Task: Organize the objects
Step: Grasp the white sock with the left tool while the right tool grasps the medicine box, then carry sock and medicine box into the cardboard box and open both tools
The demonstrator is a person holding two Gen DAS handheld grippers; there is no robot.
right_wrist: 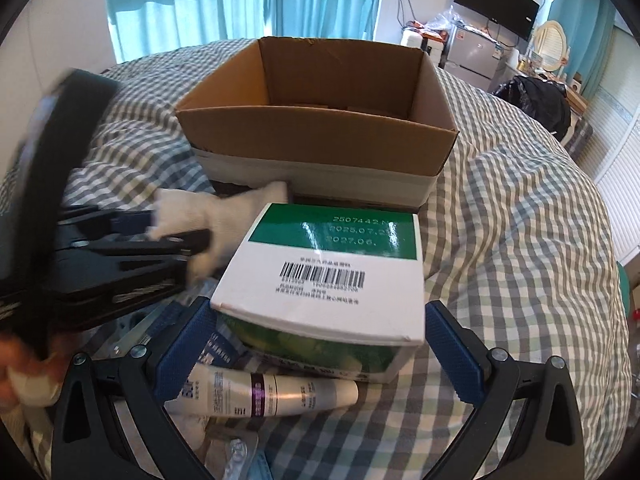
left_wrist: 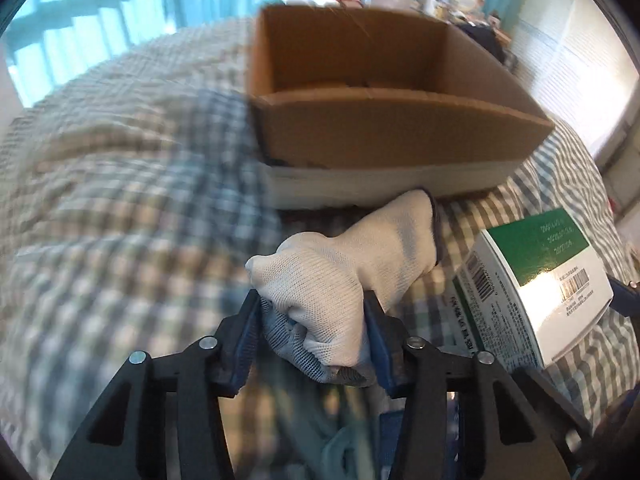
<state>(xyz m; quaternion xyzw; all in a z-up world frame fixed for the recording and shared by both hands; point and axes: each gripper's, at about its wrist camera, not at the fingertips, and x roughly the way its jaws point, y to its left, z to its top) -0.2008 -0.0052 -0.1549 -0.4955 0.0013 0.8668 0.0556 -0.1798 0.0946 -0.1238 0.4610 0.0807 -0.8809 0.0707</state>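
My left gripper (left_wrist: pixel 312 320) is shut on a white knit glove (left_wrist: pixel 344 276) and holds it above the checked bedspread, in front of an open cardboard box (left_wrist: pixel 400 132). In the right wrist view the left gripper (right_wrist: pixel 176 236) and the glove (right_wrist: pixel 224 208) show at the left, in front of the box (right_wrist: pixel 320 136). My right gripper (right_wrist: pixel 320 332) straddles a green and white carton (right_wrist: pixel 332 280); its blue pads (right_wrist: pixel 184 344) stand at the carton's sides, and I cannot tell whether they press on it. The carton also shows in the left wrist view (left_wrist: pixel 532 288).
A white tube (right_wrist: pixel 264 392) and small packets lie under and in front of the carton. The checked bedspread (right_wrist: pixel 520 240) covers the whole bed. A black bag (right_wrist: pixel 536 96), a fridge and a monitor stand beyond the bed at the far right.
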